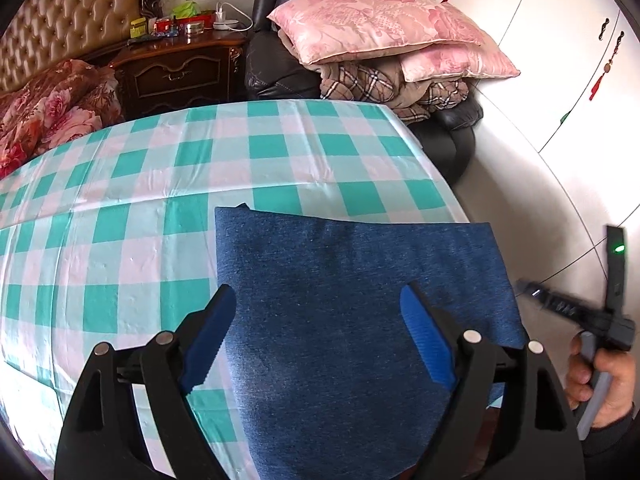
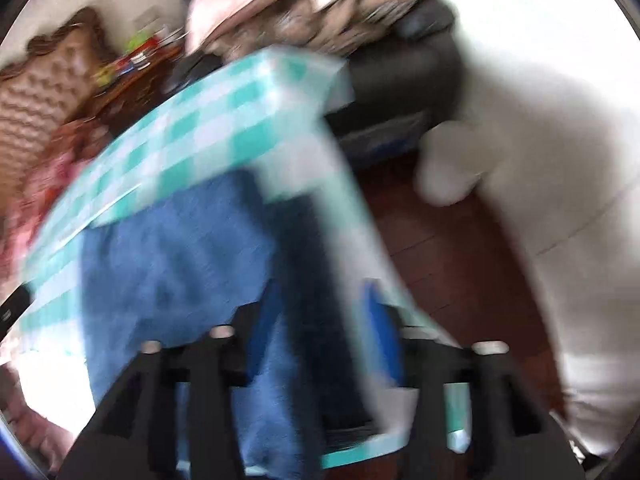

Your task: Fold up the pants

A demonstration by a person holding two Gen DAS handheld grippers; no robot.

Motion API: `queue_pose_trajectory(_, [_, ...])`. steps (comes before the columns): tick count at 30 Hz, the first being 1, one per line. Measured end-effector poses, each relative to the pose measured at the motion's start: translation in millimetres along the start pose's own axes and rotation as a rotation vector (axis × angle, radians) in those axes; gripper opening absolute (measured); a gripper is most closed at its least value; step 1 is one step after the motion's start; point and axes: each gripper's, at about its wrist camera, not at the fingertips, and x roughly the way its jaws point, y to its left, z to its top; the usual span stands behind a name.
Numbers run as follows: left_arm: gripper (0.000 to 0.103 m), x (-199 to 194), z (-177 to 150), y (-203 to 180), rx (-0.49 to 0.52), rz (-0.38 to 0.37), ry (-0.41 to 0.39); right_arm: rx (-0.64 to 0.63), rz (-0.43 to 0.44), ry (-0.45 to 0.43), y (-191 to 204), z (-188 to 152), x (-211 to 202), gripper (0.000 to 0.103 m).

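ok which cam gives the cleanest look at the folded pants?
Left wrist view: the pants lie sharp and flat on the checked tablecloth, far edge and corners visible. Right wrist view shows the same blue fabric but motion-blurred, edges smeared, partly behind its own fingers.

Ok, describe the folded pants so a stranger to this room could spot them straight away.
Find the table under the teal-and-white checked plastic cloth, standing in front of the black leather armchair piled with pink floral pillows. Near that table's right-hand edge lies a flat rectangle of blue denim pants. It is the only plain dark-blue thing there; everything around it is checked or flowered.
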Motion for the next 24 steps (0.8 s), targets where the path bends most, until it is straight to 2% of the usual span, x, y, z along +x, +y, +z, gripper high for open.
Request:
queue_pose_trajectory(1, [0.092,1,1,0,-0.001,0.004,0.004,-0.015,-0.076,-0.027,2,3,-5,0.073])
queue_pose_trajectory(2, [0.095,3,1,0,-0.001,0.006,0.013,-0.043,-0.158,-0.049,5,6,-10,0.074])
queue_pose_trajectory(4, [0.098,7,2,0,-0.001,0.008,0.029,-0.075,-0.219,-0.051,13,10,-15,0.077])
queue_pose_trajectory(9, [0.101,9,-1,1,-0.001,0.056,0.036,-0.173,-0.203,-0.074,45,7,-28,0.083])
queue_pose_trajectory(17, [0.101,-1,1,-4,0.037,0.109,-0.002,-0.182,-0.172,-0.07,63,3,-34,0.083])
queue_pose_trajectory(24, [0.101,-14,1,-3,0.033,0.085,-0.052,-0.2,-0.169,-0.098,70,-1,-46,0.083])
